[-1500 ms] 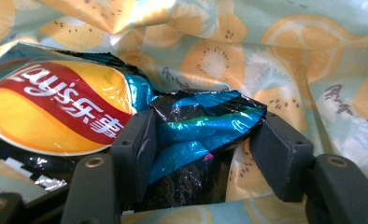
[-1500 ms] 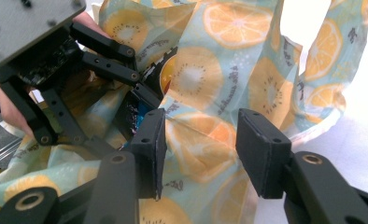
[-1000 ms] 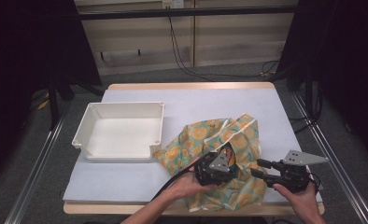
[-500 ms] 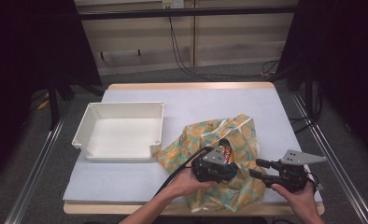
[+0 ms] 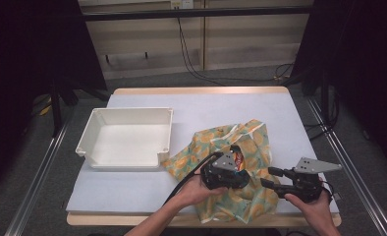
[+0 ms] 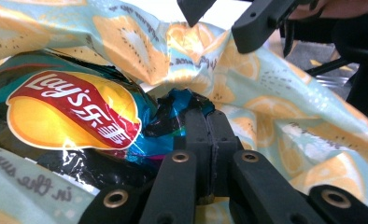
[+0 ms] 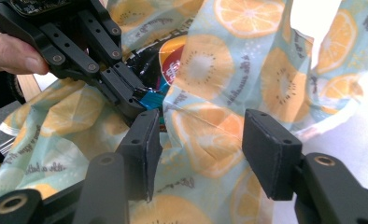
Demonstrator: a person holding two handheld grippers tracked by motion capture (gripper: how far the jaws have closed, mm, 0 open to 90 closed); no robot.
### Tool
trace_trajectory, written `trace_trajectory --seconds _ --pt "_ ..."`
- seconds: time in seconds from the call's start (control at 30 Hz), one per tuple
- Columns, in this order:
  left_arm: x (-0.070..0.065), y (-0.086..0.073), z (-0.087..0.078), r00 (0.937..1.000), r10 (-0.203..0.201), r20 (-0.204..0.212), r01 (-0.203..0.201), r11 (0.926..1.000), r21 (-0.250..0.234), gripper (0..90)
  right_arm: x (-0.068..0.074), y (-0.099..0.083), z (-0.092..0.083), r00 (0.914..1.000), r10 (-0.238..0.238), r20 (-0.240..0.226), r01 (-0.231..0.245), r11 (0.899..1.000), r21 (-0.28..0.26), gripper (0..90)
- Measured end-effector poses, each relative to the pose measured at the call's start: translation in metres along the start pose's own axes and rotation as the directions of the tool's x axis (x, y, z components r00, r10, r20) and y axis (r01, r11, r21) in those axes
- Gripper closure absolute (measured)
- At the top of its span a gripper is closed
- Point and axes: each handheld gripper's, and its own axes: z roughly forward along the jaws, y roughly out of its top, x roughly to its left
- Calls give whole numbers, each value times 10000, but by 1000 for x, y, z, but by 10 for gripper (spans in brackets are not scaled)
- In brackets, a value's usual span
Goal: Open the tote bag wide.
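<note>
High view: the chip bag [image 5: 237,158] was seen poking from the fruit-print bag [image 5: 253,142], right of the white tray [image 5: 127,137]. Left gripper view: left gripper [image 6: 209,114] was clamped on the chip bag's edge. Right gripper view: right gripper [image 7: 198,140] was released, jaws just widened, print fabric between.

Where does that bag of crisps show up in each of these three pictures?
High view: the crisp bag peeks from the mouth of the orange-print bag, just right of the left gripper.
Left gripper view: it lies at centre left, its blue corner pinched in the shut jaws.
Right gripper view: a strip shows at upper centre, beside the left gripper's jaws.
Shared landmark: the orange-print bag.
</note>
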Motion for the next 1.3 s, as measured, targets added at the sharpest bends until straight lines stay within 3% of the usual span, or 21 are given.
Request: trace_trajectory --seconds 0.17,0.33,0.5,0.67,0.8,1.03,1.3 --pt "0 5 -13 9999 109 28 -108 9993 -356 897 3 9 3 9999 -127 -108 126 9999 -85 448" --pt "0 7 -24 9999 -145 28 147 9966 -808 898 4 22 9 9990 -359 -273 356 9993 -129 440" --pt "-1 6 -29 9999 -3 124 15 9955 -952 898 2 17 22 9992 -256 -312 260 9996 140 460" --pt "-3 5 -32 9997 111 219 -88 9946 -1033 897 -5 11 28 9997 -126 -222 133 9995 300 637" --pt "-6 4 -39 9996 129 236 -101 9929 -1183 897 -13 8 27 9999 -61 -146 63 9999 153 885" --pt "-10 10 -56 9990 286 348 -224 9861 -1649 898 -21 5 22 9998 176 100 -176 9998 83 900" --pt "-10 14 -73 9993 304 220 -251 9770 -2119 899 -33 -4 20 9984 293 484 -311 9988 375 900"
